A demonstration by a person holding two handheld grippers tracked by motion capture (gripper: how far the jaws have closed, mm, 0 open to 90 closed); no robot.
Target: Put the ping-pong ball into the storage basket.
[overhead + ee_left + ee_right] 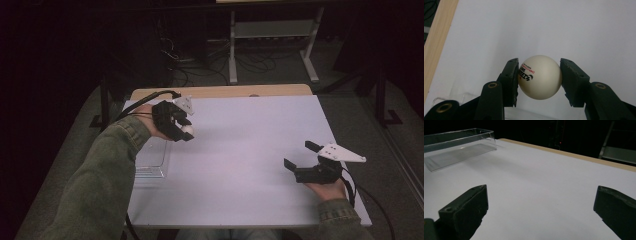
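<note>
The left gripper (539, 77) is clamping a white ball (540, 77) between both jaws, above the table (240, 150) beside the clear tray (150, 160). The right gripper (299, 155) is resting wide open, gripping nothing.

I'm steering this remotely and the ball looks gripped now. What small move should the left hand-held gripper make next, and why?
Probably carry it toward the person, over the clear tray, then open. The left hand-held gripper is shut on the white ball, both pads touching it, held above the white table. The tray lies just nearside of it, and the right hand-held gripper sits open, far off.
</note>
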